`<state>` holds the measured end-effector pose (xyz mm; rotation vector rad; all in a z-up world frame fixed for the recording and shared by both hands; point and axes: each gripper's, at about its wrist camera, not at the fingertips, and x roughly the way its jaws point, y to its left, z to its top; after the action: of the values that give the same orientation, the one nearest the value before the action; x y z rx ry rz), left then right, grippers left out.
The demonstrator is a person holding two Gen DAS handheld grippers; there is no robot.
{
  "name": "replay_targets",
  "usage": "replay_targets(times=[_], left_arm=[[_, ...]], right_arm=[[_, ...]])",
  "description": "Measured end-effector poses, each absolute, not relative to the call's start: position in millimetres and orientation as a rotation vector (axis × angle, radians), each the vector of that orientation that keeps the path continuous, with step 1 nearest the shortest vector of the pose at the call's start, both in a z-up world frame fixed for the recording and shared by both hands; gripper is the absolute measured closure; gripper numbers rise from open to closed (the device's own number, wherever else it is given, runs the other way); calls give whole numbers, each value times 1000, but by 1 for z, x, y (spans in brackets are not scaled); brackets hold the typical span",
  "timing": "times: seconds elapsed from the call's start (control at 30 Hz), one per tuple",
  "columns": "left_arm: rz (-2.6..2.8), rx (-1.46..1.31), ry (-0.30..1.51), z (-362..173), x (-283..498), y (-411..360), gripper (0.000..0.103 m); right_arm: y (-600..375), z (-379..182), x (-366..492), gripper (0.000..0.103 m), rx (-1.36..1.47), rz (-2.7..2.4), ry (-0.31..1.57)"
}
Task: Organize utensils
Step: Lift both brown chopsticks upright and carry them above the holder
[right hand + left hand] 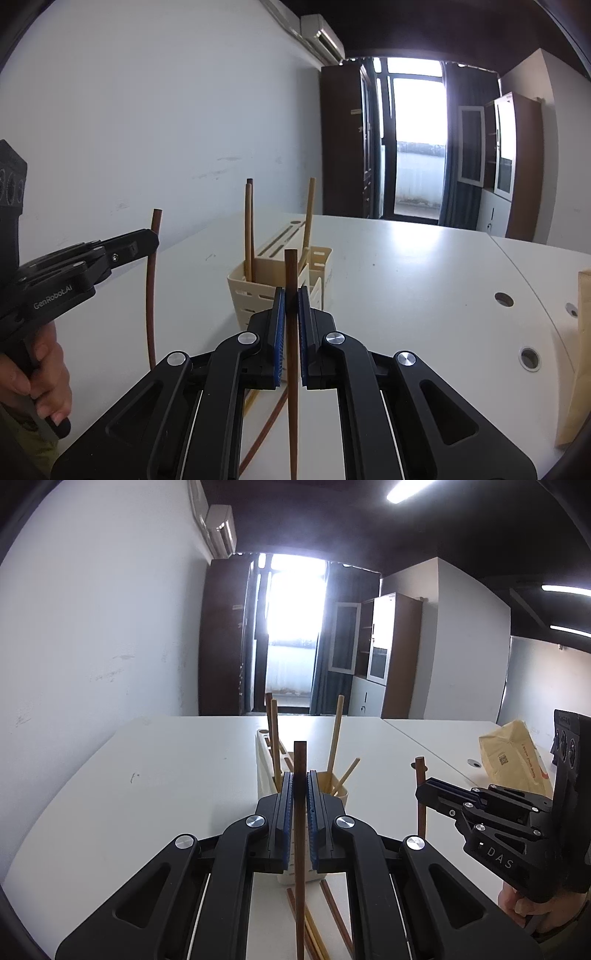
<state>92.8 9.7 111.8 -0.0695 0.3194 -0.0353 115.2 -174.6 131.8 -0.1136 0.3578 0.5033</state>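
Note:
My left gripper point(299, 777) is shut on a dark brown chopstick point(300, 849) held upright over the cream utensil holder point(264, 771). My right gripper point(291, 293) is shut on another dark brown chopstick point(291, 354), also upright, to the right of the holder point(258, 284). Each gripper shows in the other's view: the right one point(424, 795) and the left one point(153, 238). Light wooden chopsticks point(248, 229) stand in the holder's compartments. Several loose chopsticks point(332, 915) lie on the white table point(166, 775) in front of the holder.
A tan paper bag point(513, 757) sits on the table at the right, also in the right wrist view point(580, 354). Round cable holes point(503, 299) are in the tabletop. A white wall is on the left, cabinets and a bright balcony door at the back.

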Motion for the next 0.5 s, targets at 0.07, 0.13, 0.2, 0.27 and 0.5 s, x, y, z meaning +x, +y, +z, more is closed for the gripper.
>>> replay_targets(times=[0.07, 0.13, 0.2, 0.27, 0.5], left_arm=[[-40, -61, 304, 119, 93, 6, 96], [-43, -51, 289, 125, 93, 3, 96], [-47, -42, 275, 132, 94, 1, 96], [-52, -43, 261, 139, 97, -1, 96], [-79, -58, 192, 158, 103, -9, 96]], right_arm=[[-175, 137, 116, 96, -112, 504, 341], [-175, 143, 117, 96, -113, 502, 329], [-175, 148, 118, 96, -118, 505, 318], [-175, 155, 119, 96, -121, 509, 306], [-178, 169, 129, 96, -88, 528, 257]])
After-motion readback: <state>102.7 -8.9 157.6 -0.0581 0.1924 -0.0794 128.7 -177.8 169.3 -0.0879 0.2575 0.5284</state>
